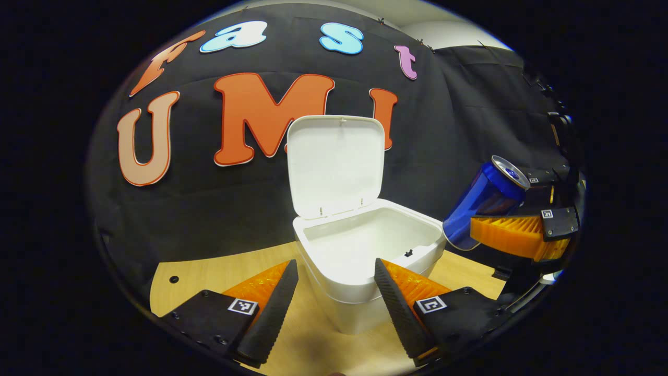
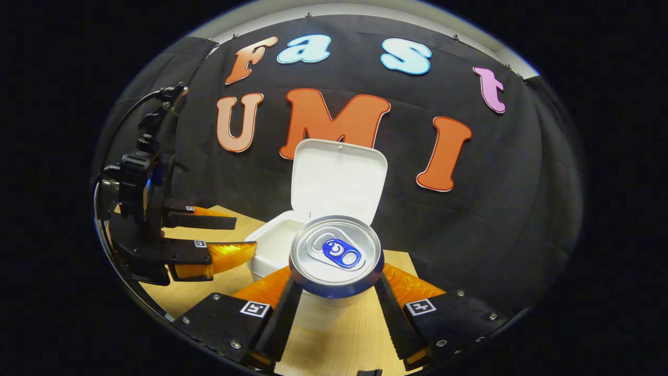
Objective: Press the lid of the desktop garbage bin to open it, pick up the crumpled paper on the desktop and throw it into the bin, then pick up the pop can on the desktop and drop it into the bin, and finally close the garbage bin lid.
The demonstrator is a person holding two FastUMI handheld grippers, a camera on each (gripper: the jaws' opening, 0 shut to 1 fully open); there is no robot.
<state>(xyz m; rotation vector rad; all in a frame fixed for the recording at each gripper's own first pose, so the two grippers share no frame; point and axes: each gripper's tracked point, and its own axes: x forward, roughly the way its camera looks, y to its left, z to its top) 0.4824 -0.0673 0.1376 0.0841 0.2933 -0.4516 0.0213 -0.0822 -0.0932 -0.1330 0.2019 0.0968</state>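
Your right hand-held gripper [image 2: 336, 292] has its two fingers closed on the pop can [image 2: 336, 256], top end facing the camera. The garbage bin [image 1: 365, 261] sits on the tabletop [image 1: 209, 274] just ahead of it, lid [image 1: 336, 164] standing upright. Your left hand-held gripper [image 1: 336, 292] is spread wide and holds nothing, with the bin straight in front of its fingers. The bin's inside looks white; whether the crumpled paper lies in it is hard to tell.
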